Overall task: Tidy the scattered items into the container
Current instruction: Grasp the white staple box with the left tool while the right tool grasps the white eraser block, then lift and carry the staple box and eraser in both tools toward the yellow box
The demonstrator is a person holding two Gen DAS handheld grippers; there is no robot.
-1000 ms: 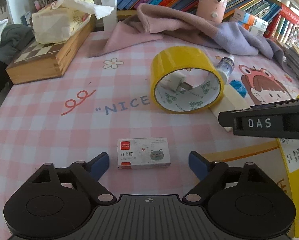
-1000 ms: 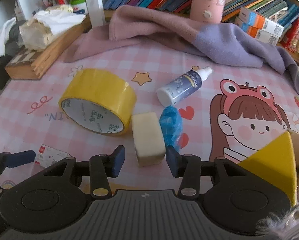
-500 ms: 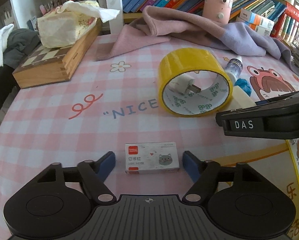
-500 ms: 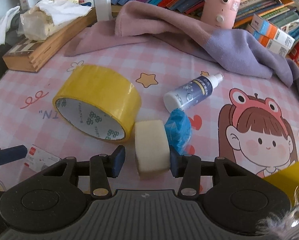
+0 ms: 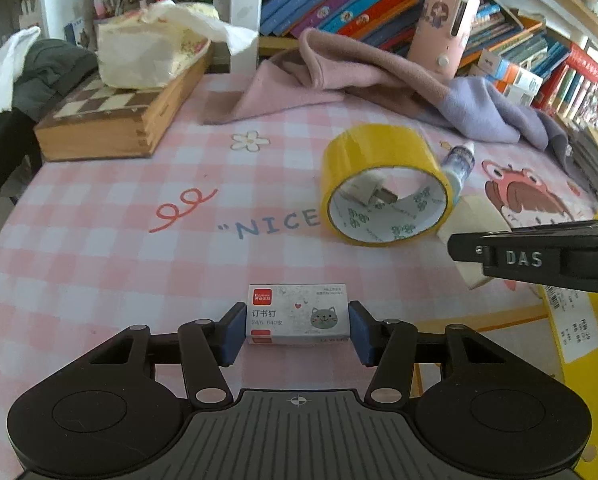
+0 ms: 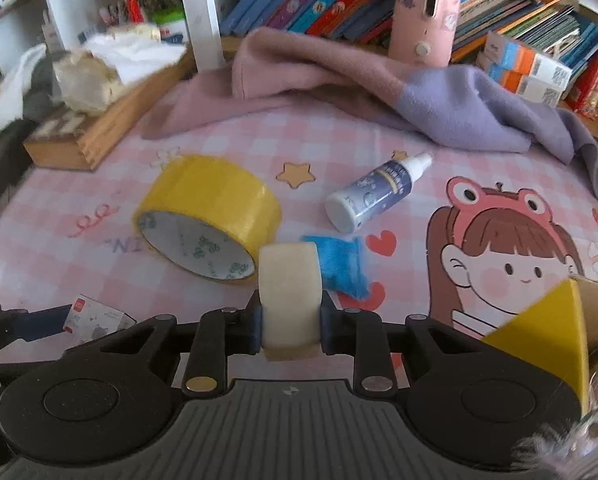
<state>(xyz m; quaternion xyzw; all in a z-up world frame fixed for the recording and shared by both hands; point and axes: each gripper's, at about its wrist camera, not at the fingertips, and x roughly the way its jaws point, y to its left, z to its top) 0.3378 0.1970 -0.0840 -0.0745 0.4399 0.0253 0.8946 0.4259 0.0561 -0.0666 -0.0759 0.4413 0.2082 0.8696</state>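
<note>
L gripper point(image 5: 297, 326) jaws closing on staple box point(image 5: 297, 314); R gripper point(image 6: 291, 326) clenched on sponge point(image 6: 290, 294). Lift both straight up, then carry to yellow box point(image 6: 547, 330).

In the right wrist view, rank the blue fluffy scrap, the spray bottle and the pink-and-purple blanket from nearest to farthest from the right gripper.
1. Blue fluffy scrap: just ahead and right of the right gripper, beside the cream sponge block it grips.
2. Spray bottle: lying on its side farther back, to the right.
3. Pink-and-purple blanket: along the far edge, by the books.
</note>
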